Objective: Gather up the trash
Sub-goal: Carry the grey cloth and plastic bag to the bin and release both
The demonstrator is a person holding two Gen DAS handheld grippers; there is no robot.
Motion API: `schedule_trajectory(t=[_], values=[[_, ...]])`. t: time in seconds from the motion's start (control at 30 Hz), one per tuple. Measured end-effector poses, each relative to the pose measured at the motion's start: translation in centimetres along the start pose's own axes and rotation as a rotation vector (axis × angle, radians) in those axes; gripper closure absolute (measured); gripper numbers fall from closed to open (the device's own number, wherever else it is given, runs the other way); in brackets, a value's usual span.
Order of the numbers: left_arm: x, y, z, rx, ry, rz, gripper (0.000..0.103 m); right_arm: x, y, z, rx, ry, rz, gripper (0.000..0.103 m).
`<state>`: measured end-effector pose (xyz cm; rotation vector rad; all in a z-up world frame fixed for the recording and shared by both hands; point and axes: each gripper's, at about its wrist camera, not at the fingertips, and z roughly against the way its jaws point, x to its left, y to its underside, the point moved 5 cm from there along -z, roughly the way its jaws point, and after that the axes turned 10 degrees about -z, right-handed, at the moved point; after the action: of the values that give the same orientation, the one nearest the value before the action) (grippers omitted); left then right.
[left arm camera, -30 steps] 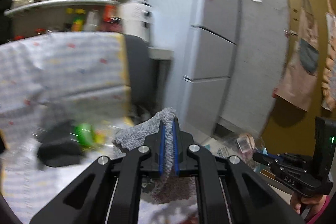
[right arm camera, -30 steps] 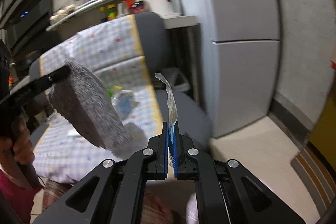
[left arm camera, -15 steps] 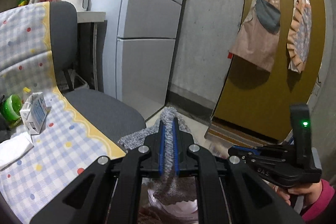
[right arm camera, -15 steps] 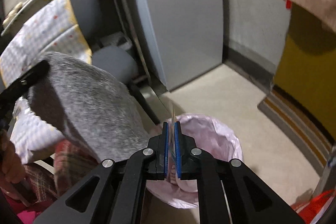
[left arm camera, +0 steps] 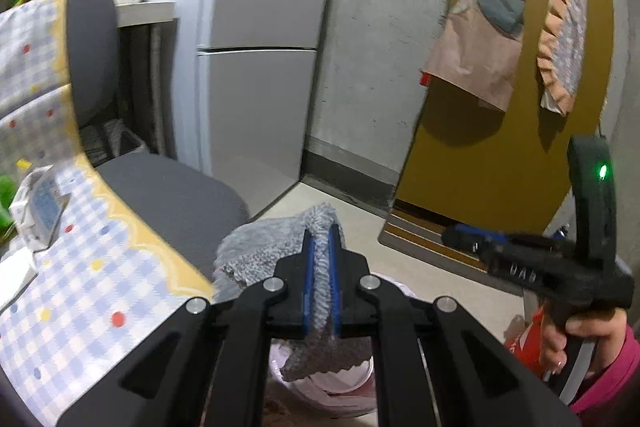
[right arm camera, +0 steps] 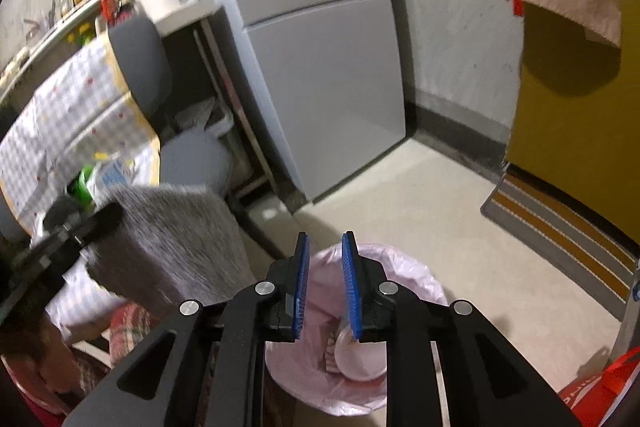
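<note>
A: Grey fluffy cloth [left arm camera: 256, 251] is what the left tool [left arm camera: 320, 239] is pinching; its blue pads are pressed together on a fold, and the rest hangs below and to the left of the tips

B: And the right tool [right arm camera: 325, 239]?

A: Its jaws are opening, with nothing between the pads. Through the gap you look straight down into the pink-lined bin [right arm camera: 404, 267], which sits directly under the tips

B: What is in the bin?

A: A white round plate or lid [right arm camera: 360, 359] lies just below the right-hand pad, with some crumpled stuff beside it that I cannot make out

B: Where is the trash it carried?

A: A second ago, and half a second ago, a thin pale strip stood clamped between those pads. Now it is gone from them, and I cannot pick it out inside the liner. More litter is left well off to the left of the left tool, on the checked cover of the chair [left arm camera: 80, 287]: a small white and blue carton [left arm camera: 40, 203] and something green [left arm camera: 4, 187] at the picture's edge

B: Anything else changed?

A: Both tools have swung away from the chair and tipped down toward the floor; the bin came into view under them. The hand [left arm camera: 576, 339] gripping the right tool's handle shows to the right of the left tool
</note>
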<state>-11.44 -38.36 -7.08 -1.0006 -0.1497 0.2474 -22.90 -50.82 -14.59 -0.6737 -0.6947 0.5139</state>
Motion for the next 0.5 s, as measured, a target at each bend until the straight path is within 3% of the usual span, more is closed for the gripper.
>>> schedule_trajectory(t=[0.23, 0.4, 0.47, 0.5], values=[[-3.5, -1.2, -3.1, 0.037, 0.076, -0.061, 0.098, -2.0, -2.4, 2.1, -0.084, 0.009, -0.032, 0.083], [-5.6, -0.1, -6.3, 0.121, 0.125, -0.096, 0.095, -3.5, -2.5, 1.7, -0.085, 0.027, -0.054, 0.083], [-5.8, 0.6, -7.2, 0.163, 0.124, -0.102, 0.071, -3.9, -2.4, 1.3, -0.075, 0.028, -0.063, 0.083], [-5.7, 0.9, -7.4, 0.17, 0.121, -0.1, 0.066, -4.1, -2.3, 1.2, -0.071, 0.03, -0.067, 0.083]])
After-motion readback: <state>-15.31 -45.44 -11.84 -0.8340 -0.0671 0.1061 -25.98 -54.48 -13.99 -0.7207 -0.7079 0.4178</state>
